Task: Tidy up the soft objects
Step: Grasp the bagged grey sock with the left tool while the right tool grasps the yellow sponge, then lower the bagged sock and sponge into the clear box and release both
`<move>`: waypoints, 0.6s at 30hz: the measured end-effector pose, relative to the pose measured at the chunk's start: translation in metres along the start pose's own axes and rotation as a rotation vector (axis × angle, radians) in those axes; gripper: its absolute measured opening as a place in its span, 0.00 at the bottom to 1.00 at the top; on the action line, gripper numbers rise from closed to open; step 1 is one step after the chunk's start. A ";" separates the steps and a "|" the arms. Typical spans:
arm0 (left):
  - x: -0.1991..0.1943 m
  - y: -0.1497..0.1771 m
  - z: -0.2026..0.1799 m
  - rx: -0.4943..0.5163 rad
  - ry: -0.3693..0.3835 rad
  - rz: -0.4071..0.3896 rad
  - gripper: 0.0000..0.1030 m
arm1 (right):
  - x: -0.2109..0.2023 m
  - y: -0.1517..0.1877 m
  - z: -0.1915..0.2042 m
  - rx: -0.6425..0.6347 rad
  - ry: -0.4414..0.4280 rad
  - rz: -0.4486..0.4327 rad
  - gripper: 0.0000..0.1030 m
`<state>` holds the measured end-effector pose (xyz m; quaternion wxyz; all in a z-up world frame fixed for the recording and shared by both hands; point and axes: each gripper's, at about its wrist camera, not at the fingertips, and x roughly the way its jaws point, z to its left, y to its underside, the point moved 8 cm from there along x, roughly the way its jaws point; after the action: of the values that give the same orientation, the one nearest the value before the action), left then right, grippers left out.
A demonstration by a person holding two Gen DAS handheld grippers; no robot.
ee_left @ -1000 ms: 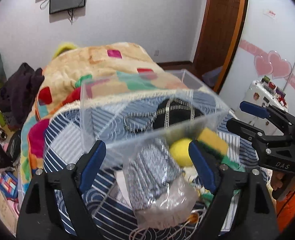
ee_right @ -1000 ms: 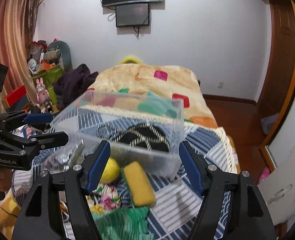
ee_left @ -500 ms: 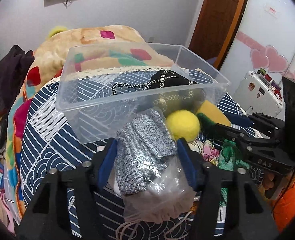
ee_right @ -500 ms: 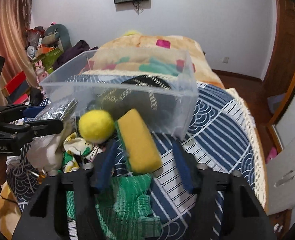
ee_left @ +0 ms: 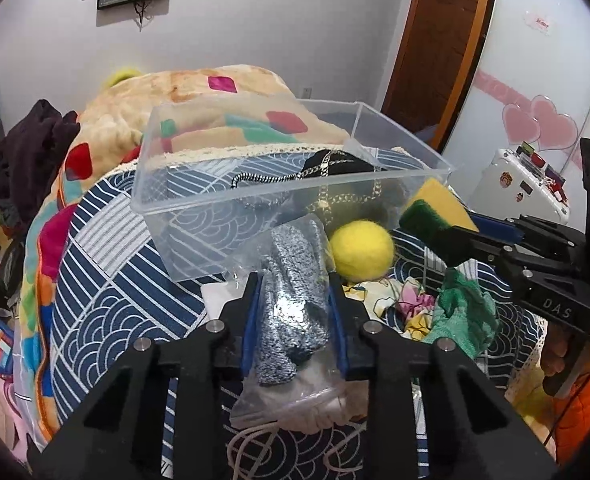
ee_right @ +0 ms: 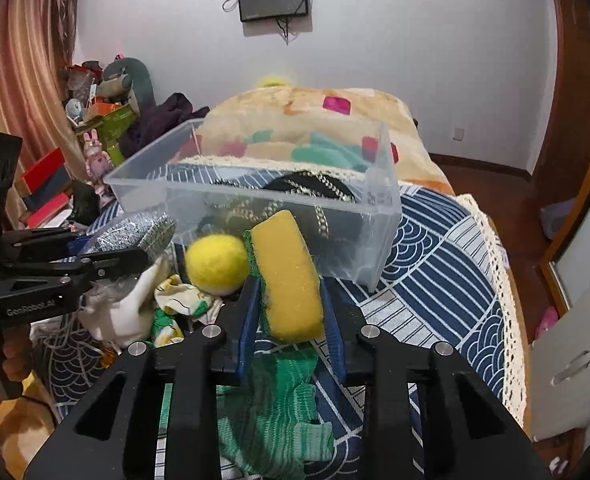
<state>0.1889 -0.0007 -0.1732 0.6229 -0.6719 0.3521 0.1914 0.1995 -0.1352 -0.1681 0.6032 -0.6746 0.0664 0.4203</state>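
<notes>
My left gripper (ee_left: 293, 294) is shut on a clear bag of grey knit fabric (ee_left: 295, 300), just in front of the clear plastic bin (ee_left: 199, 216). My right gripper (ee_right: 289, 298) is shut on a yellow sponge with a green scouring side (ee_right: 289, 270), near the bin's front wall (ee_right: 335, 248). The sponge also shows in the left wrist view (ee_left: 435, 208). A yellow felt ball (ee_left: 361, 250) lies between the two grippers. A black item with a chain (ee_left: 335, 168) lies in the bin.
A green knit cloth (ee_right: 275, 400) and a floral cloth (ee_right: 183, 300) lie on the blue patterned bedspread (ee_right: 435, 264). A quilt pile (ee_left: 183, 92) is behind the bin. Clutter stands left of the bed, a wooden door (ee_left: 443, 40) at the right.
Both grippers have moved in and closed, the left on the bagged grey knit and the right on the yellow sponge.
</notes>
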 end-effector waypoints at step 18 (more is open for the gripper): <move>-0.059 -0.067 0.006 0.019 -0.055 -0.207 0.29 | -0.032 -0.059 0.009 -0.015 -0.004 -0.164 0.27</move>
<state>0.1975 0.0174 -0.0865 0.6551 -0.6934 0.2650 0.1411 0.2104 -0.1247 -0.1018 0.6308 -0.6813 0.0063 0.3714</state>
